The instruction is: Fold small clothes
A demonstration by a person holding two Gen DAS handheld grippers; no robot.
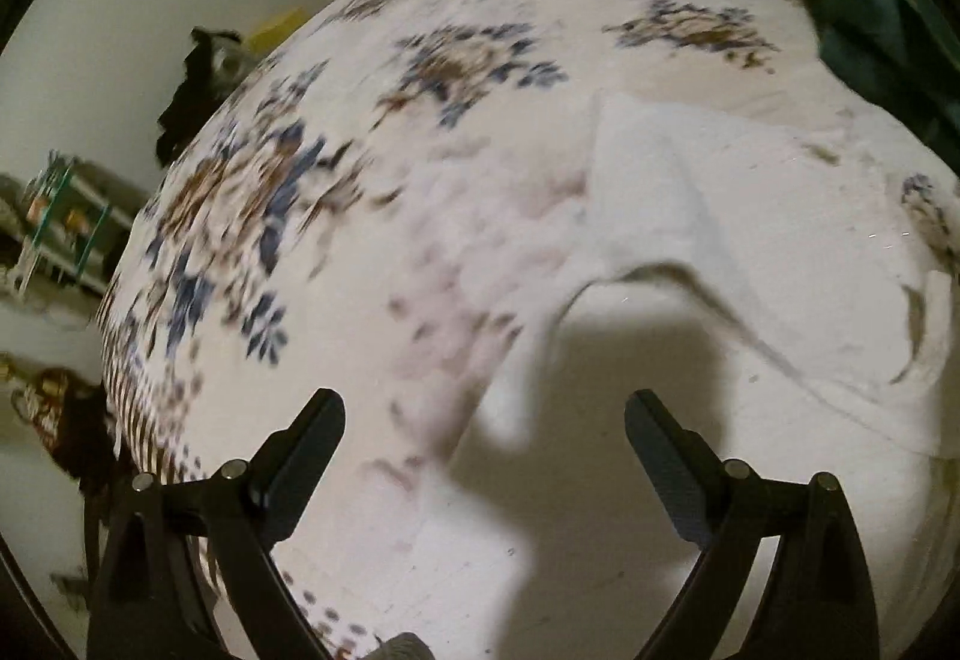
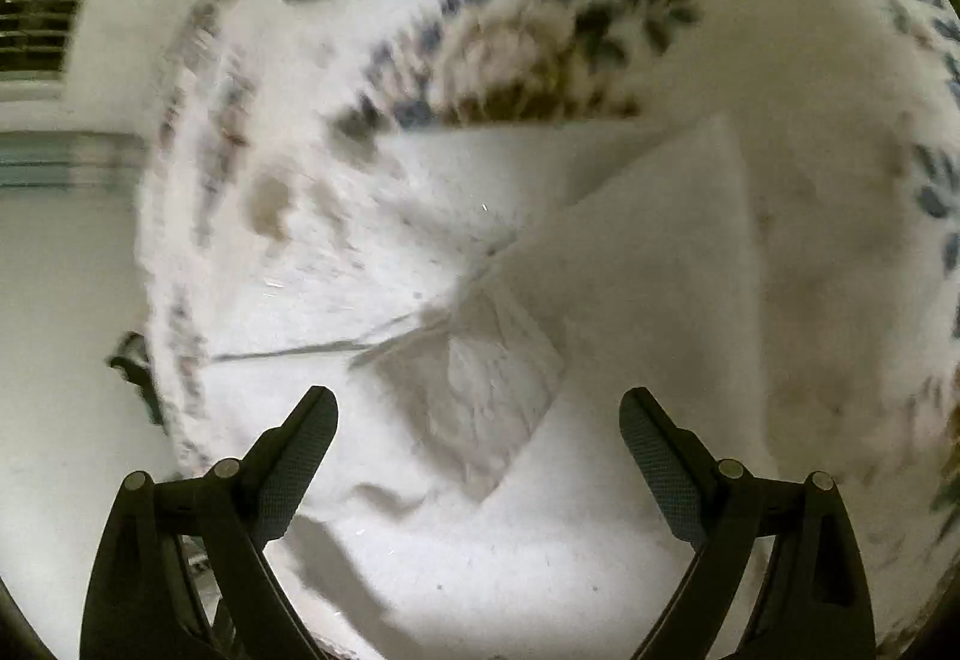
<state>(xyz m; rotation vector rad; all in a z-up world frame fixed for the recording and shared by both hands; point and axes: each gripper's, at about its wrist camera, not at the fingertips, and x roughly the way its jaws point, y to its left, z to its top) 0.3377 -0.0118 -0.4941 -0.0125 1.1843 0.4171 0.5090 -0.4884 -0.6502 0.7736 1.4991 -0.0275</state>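
bedsheet with blue and brown flower print covers the whole work surface – a soft, slightly rumpled cloth whose curved edge falls away on the left of the left wrist view, with pale floor beyond it. white garment lies flat on the sheet, right of centre in that view, a plain matte fabric with one squared corner pointing up and a long curved hem sweeping toward the lower right. in the right wrist view the same white garment shows folded layers, a triangular flap lying over a flatter panel, and creases meeting near its middle. dark green cloth sits bunched at the far right edge of the sheet, well apart from the garment.

left gripper hangs above the sheet with its black fingers spread wide and nothing between them. right gripper is likewise spread wide, empty, hovering over the garment's near part – its ribbed pads are clear of the fabric.
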